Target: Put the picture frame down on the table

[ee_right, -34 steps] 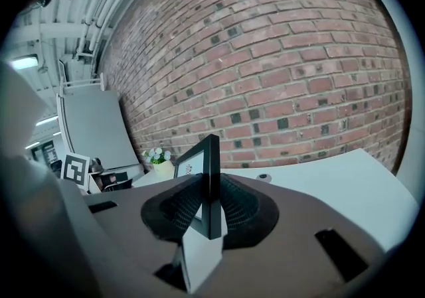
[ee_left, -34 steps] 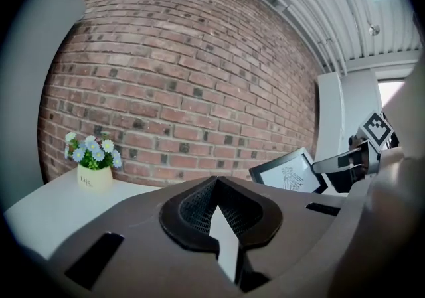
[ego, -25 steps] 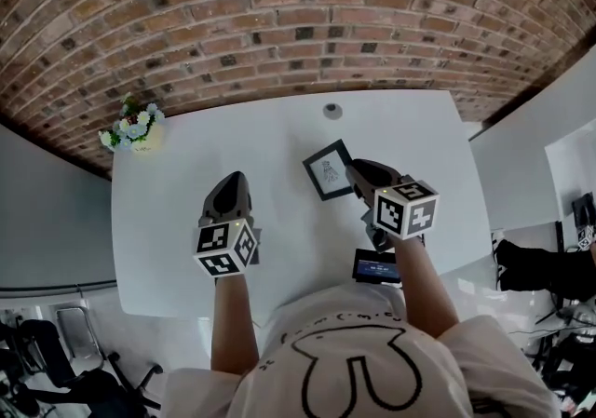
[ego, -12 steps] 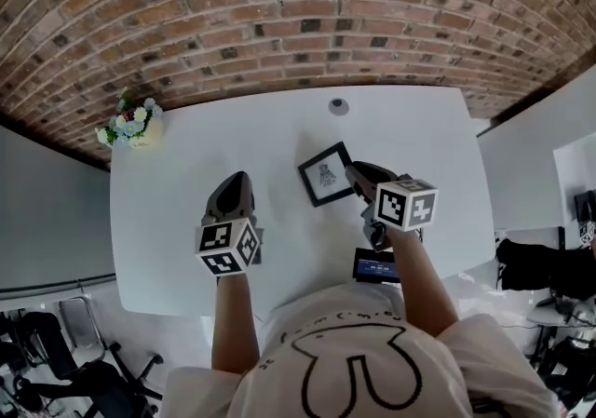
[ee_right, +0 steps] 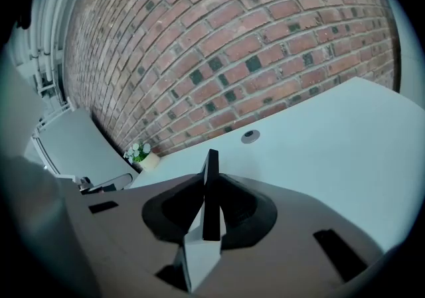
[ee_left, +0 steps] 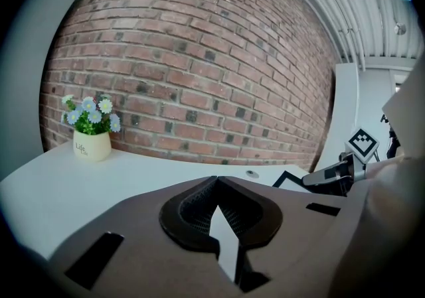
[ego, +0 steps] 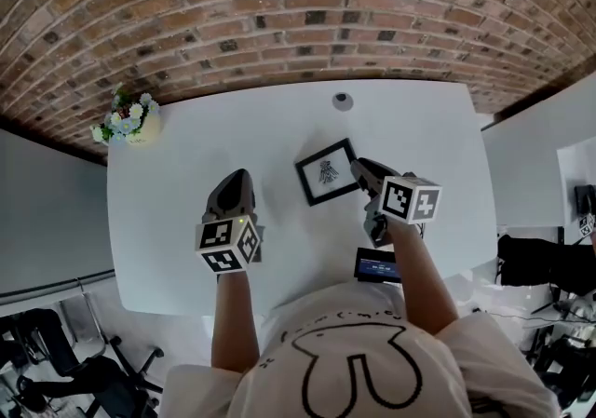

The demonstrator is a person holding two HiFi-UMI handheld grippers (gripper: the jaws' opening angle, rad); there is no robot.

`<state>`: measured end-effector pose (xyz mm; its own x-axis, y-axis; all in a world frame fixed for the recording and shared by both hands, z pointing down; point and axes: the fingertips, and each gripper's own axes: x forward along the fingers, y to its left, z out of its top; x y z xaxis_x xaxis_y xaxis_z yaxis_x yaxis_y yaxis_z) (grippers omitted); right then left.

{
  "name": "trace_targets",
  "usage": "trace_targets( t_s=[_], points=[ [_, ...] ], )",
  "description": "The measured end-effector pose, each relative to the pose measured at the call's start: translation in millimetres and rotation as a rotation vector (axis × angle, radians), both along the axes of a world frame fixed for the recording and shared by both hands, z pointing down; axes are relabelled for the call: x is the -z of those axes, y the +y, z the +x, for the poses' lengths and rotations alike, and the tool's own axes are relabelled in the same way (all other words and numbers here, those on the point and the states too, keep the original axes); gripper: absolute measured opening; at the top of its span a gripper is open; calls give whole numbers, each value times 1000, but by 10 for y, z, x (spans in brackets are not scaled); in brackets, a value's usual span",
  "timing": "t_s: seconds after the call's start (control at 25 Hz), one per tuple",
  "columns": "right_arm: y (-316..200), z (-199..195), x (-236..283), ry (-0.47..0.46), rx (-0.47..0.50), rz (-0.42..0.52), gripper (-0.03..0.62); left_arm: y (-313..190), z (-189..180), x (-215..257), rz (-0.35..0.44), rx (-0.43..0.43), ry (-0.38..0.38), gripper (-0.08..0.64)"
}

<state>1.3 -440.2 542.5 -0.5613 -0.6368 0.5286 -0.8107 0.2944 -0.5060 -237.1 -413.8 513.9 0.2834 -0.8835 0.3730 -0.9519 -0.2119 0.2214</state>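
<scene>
Picture frame [ego: 326,171] turned slightly, R gripper [ego: 360,166] jaws gripping it, L gripper [ego: 236,180] jaws together, "Life" pot [ee_left: 91,147]

Person wears white short-slv tee [ego: 358,351] w/ black line-drawn graphic on front + small black script near collar. Left gripper [ego: 235,176] & right gripper [ego: 359,166]: dark grey-brown moulded shells, rounded, tapering to a point, rect. slots cut in top face, black ribbed pads [ee_left: 192,205] inside the jaws. Each has a white cube at rear w/ black square markers: left cube [ego: 228,246], right cube [ego: 411,199].
</scene>
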Motion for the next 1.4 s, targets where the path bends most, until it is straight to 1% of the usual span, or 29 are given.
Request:
trace_targets(
  t_s=[0.16, 0.36, 0.52, 0.56, 0.72, 0.88, 1.04, 1.2, 1.4],
  points=[
    [-19, 45, -113, -85, -56, -35, 64, -15, -15, -54, -13, 0, 2, 12],
    [-11, 120, -282, -104, -104, -67, 64, -32, -36, -92, -23, 1, 1, 11],
    [-32, 171, -410, -161, -145, -117, 64, -45, -17, -113, -25, 2, 3, 12],
    [-31, 180, -446, -163, -150, -131, 64, -45, -11, -118, -27, 1, 3, 12],
    [-5, 209, -584, -103, -161, -157, 64, -38, -19, -122, -26, 3, 11, 12],
    [1, 209, -651, -97, -176, -174, 57, -41, -43, -97, -17, 11, 16, 12],
    [18, 211, -709, -36, -160, -178, 50, -32, -61, -87, -17, 14, 15, 12],
    [30, 205, -756, -9, -151, -187, 44, -27, -71, -103, -22, 17, 21, 12],
    [63, 203, -833, 105, -100, -182, 35, -19, -69, -114, -24, 20, 24, 12]
  ],
)
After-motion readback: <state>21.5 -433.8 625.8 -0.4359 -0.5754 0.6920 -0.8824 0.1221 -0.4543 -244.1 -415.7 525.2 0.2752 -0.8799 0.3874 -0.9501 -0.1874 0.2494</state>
